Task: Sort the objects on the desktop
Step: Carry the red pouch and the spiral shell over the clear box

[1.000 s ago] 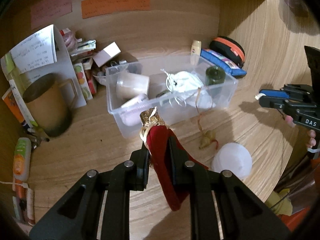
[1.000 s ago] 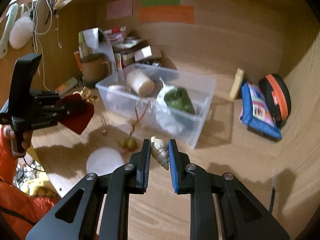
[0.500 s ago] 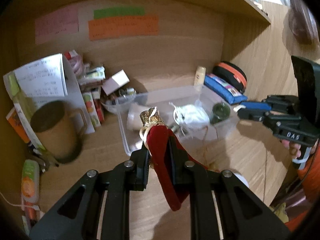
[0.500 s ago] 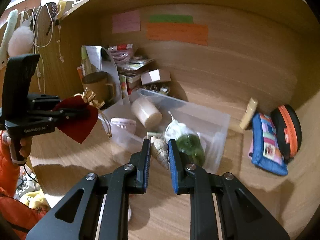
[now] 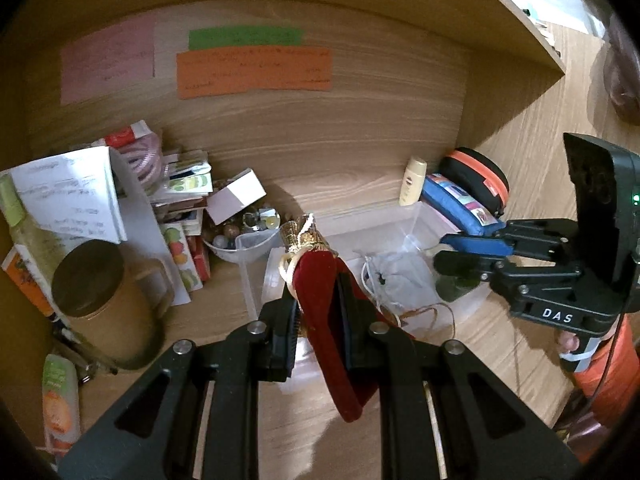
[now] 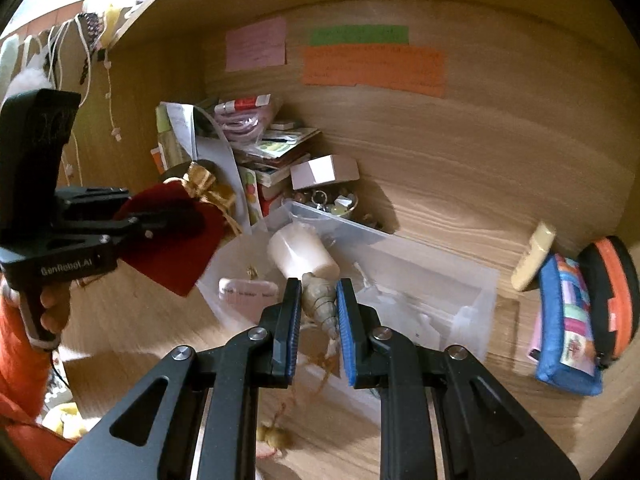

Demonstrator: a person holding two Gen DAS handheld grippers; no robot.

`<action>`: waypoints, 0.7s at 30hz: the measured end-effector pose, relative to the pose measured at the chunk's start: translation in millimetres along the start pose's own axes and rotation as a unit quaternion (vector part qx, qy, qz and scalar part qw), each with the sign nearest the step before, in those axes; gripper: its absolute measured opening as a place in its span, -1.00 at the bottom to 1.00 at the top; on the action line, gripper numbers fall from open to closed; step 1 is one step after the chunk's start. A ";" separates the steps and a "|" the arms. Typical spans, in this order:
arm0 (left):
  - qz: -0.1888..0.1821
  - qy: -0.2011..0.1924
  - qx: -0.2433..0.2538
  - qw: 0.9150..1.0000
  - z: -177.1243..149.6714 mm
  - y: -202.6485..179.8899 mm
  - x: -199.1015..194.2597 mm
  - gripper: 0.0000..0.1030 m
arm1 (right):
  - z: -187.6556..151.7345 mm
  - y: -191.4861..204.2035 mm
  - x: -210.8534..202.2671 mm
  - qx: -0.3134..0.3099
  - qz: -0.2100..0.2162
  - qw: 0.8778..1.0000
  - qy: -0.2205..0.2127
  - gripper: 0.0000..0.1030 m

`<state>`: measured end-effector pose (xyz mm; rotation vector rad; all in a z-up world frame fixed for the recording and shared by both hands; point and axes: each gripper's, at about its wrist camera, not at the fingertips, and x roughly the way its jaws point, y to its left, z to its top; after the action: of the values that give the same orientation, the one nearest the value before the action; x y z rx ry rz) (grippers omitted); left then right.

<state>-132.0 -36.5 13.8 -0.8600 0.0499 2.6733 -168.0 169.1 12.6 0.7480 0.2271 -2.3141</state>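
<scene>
A: Spiral seashell sits pinched between the blue pads of the right gripper, jaws nearly closed on it, held in the air above the clear plastic bin. Only the shell's sides touch the pads, and its taper points back toward the camera, so I'd judge it could squirt out if the squeeze eases.

B: And the red velvet pouch?

A: The left gripper has its jaws shut on the cloth, gold-trimmed neck up, hanging over the near left end of the bin. The pouch is soft, so it may sag or catch on the bin's rim when let go.

B: Room in the bin?

A: Crowded. A pale cup lies on its side, with a white drawstring bag and a dark green jar near it. A hard shell dropped from height could bounce off the cup onto the tabletop.

B: Anything else?

A: The two grippers are close together over the bin; they could knock each other, or snag the loose cord trailing by the bin's front wall.
</scene>
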 end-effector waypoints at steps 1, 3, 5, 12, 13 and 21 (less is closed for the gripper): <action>-0.001 0.002 0.001 1.000 0.9 0.3 3.2 -0.69 | 0.8 -0.4 1.7 0.002 0.001 1.000 0.000 -0.69; -0.005 0.005 0.004 1.000 3.8 0.3 10.2 -0.69 | 3.2 -0.5 8.2 0.001 0.004 1.000 0.001 -0.69; -0.011 0.009 0.005 1.000 5.6 -0.3 17.9 -0.69 | 4.5 -0.6 16.1 0.000 0.007 1.000 0.007 -0.69; -0.020 0.032 0.016 0.999 0.9 -5.8 43.0 -0.69 | 1.6 -5.5 40.7 0.002 0.013 1.000 0.028 -0.69; -0.022 0.036 0.017 0.999 -0.6 -6.2 46.6 -0.69 | 0.6 -6.5 43.8 0.003 0.013 0.999 0.031 -0.69; -0.020 0.063 0.018 0.998 -9.2 -6.6 72.0 -0.69 | -7.7 -5.8 61.1 -0.010 0.006 0.999 0.051 -0.69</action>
<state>-179.6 -9.9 -34.5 -1.0059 0.1084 2.5696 -205.0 142.0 -28.9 0.8568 0.2909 -2.2622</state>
